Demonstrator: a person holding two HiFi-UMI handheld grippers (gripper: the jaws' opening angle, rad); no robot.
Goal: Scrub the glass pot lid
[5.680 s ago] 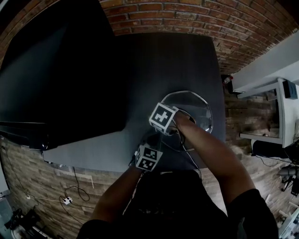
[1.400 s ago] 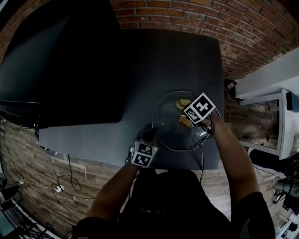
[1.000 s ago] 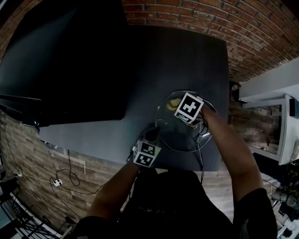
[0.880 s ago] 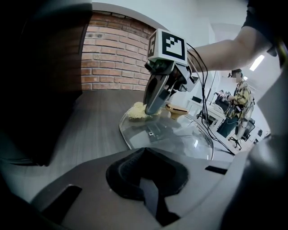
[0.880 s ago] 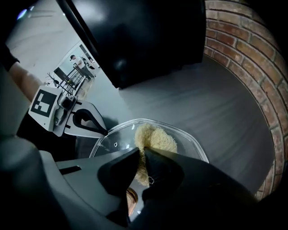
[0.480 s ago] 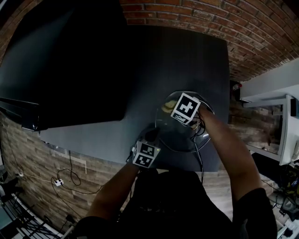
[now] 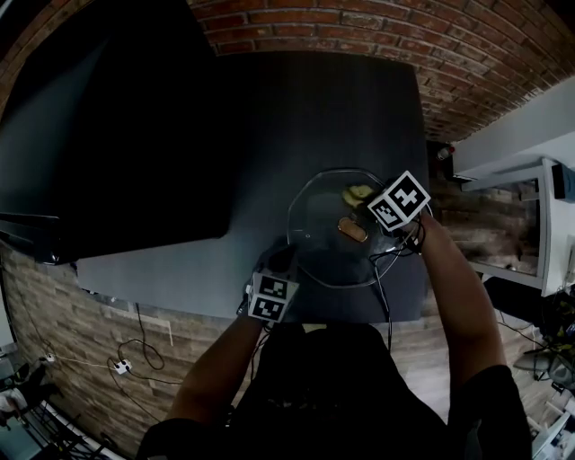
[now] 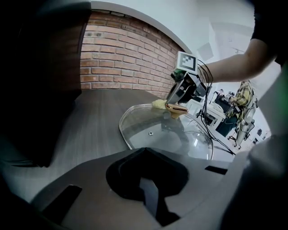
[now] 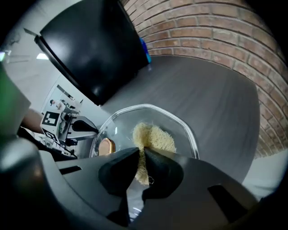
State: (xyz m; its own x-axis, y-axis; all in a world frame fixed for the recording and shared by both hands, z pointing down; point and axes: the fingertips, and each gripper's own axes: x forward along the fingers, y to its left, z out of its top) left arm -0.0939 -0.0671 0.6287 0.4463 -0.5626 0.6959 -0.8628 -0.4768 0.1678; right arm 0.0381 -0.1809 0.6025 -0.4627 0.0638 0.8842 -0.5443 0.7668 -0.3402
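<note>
Dark grey table (image 7: pixel 332 108), woodgrain top, far edge against red brick wall (image 7: pixel 377 22). Large black slab-like object (image 7: pixel 108 135) over table's left part; kind unclear. Blue bit (image 9: pixel 145 51) at its edge in right gripper view. Below table's near edge, pale brick-pattern surface (image 7: pixel 54 305) with loose cable (image 7: pixel 144 346) and white plug (image 7: pixel 118 366). White furniture (image 7: pixel 539 225) well apart at right, past table. In left gripper view, person in patterned top (image 8: pixel 245 101) stands in background among white desks.

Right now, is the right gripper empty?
No: in the right gripper view, the right gripper has its jaws shut on a yellow scrub pad that lies on the glass lid.
</note>
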